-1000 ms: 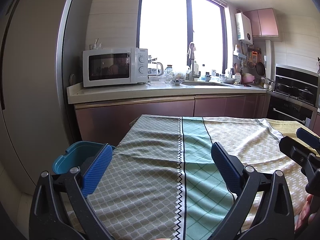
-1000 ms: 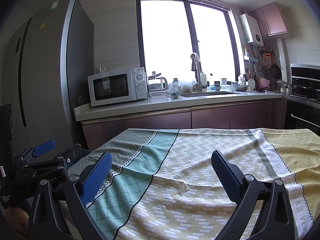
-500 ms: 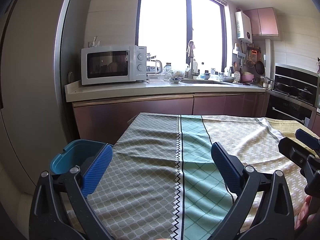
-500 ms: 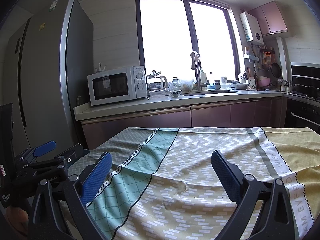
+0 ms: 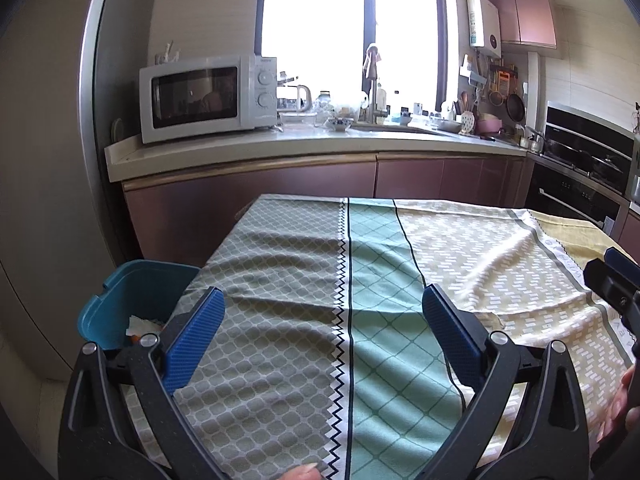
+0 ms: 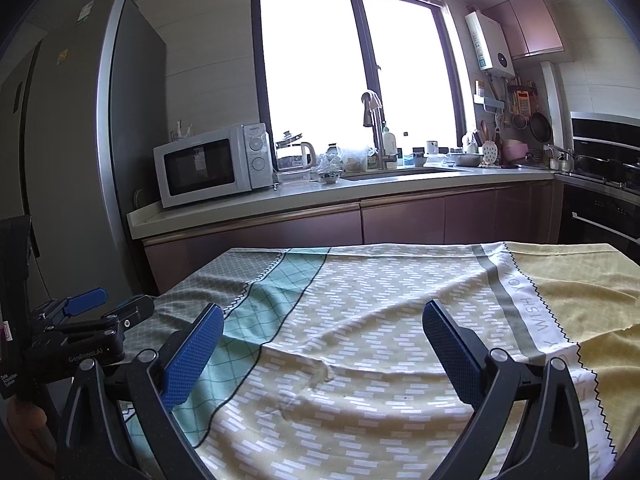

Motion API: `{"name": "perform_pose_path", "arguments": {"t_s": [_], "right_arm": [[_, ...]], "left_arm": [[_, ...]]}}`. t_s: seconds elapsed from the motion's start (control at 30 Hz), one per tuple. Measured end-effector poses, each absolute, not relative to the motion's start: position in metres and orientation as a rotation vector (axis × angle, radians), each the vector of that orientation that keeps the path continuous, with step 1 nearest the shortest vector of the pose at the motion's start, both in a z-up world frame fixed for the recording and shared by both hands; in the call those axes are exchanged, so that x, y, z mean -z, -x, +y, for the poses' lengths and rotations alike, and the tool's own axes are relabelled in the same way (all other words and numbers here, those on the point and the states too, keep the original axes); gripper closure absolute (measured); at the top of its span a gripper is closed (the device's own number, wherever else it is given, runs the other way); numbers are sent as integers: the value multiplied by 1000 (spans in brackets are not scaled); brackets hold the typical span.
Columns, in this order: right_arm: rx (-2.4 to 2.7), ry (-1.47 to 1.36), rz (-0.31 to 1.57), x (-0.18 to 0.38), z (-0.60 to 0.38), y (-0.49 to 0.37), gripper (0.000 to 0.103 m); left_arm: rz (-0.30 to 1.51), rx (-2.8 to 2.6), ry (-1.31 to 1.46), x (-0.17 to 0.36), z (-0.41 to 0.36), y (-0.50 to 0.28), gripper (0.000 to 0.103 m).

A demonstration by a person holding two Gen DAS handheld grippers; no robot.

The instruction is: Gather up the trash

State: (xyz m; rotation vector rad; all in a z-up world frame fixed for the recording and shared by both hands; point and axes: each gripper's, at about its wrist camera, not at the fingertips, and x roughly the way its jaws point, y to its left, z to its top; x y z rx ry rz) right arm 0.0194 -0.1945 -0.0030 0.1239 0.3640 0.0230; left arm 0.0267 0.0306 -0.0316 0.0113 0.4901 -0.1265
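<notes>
Left wrist view is showing the left gripper [image 5: 323, 320] hovering over a patterned tablecloth in grey, green and yellow panels [image 5: 360, 280], its blue-padded fingers [image 5: 195, 338] spread wide and gripping nothing. A teal plastic trash bin [image 5: 120, 300] is sitting on the floor just beside the cloth's left edge, and crumpled white paper with an orange scrap [image 5: 140, 326] is lying inside it. Beyond the cloth's far edge, a white microwave [image 5: 208, 98] is standing on a pale kitchen counter [image 5: 280, 144]. At the cloth's right side, part of the right gripper [image 5: 616, 284] is poking into view, with fingertips of a hand [image 5: 618, 408] below it.

Right wrist view is showing the right gripper [image 6: 323, 320] hanging over the yellow part of the same cloth [image 6: 400, 320], its jaws likewise released and wide apart with nothing between them. The left gripper [image 6: 88, 320] is sitting at the cloth's left edge. The microwave [image 6: 214, 164] and counter [image 6: 360, 192] are lying past the cloth's far edge, beside a tall grey refrigerator [image 6: 80, 140]. The bin is not appearing here.
</notes>
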Motion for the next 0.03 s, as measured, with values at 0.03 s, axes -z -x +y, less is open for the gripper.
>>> {"name": "perform_pose_path", "arguments": {"t_s": [0.03], "right_arm": [[-7, -134, 387, 4, -207, -24, 7]], "left_arm": [[514, 118, -16, 33, 29, -36, 6]]}}
